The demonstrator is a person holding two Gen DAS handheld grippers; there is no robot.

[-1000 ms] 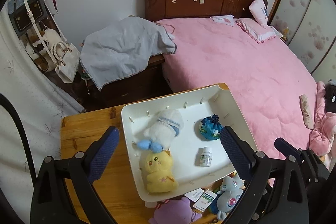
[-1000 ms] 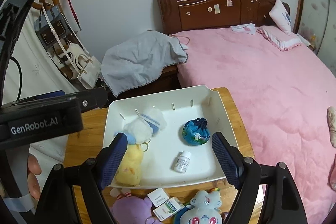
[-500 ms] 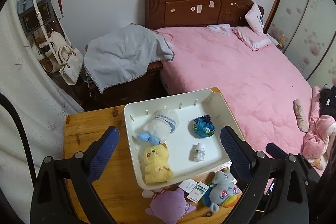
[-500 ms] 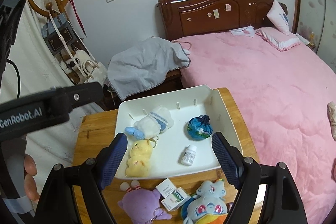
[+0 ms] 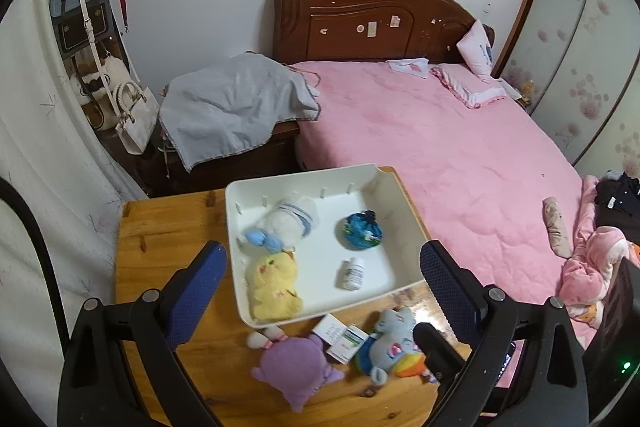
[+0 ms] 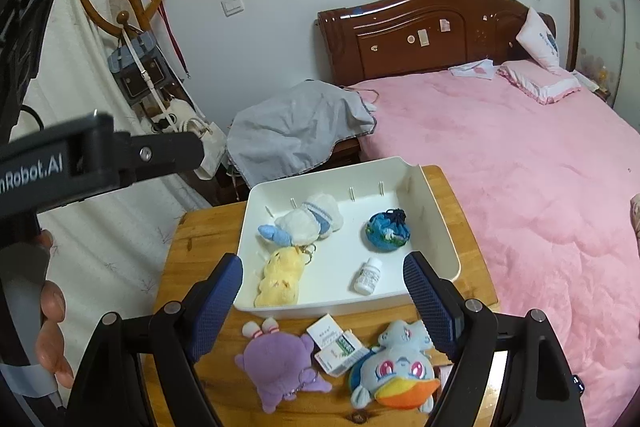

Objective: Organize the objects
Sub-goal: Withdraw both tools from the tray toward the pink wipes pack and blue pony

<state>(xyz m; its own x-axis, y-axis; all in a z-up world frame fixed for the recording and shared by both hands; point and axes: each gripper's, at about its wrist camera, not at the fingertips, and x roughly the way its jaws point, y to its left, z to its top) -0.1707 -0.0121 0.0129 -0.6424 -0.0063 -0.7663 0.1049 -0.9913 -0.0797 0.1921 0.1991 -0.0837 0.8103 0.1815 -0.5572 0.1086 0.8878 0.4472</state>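
Toys and small boxes crowd a wooden table (image 6: 192, 239) beside a pink bed (image 6: 520, 163), where a white tray (image 6: 436, 211) sits at the table's far right corner.

Both handheld grippers hover above the table's near edge with jaws spread wide and nothing between them: the left gripper (image 5: 322, 277) frames the tray in its own view, and the right gripper (image 6: 322, 285) does the same. Neither touches any object.

Inside the tray, a white-and-blue plush (image 6: 306, 223) lies near the far wall, a yellow chick plush (image 6: 280, 279) rests against the tray's near left corner, a blue-green knitted pouch (image 6: 386, 229) sits toward the right wall, and a small white bottle (image 6: 367, 275) lies on its side near the front wall.

Outside the tray, along the table's near edge, a purple plush (image 6: 278, 363) lies face down, a blue pony plush (image 6: 394, 367) with an orange mane lies to its right, and two small medicine boxes (image 6: 334, 343) rest between them, just in front of the tray.

Compared with a second ago, both cameras have drawn back and up: the tray looks smaller, and the near-edge toys, then cut off at the bottom, now show fully. The objects themselves have not shifted.
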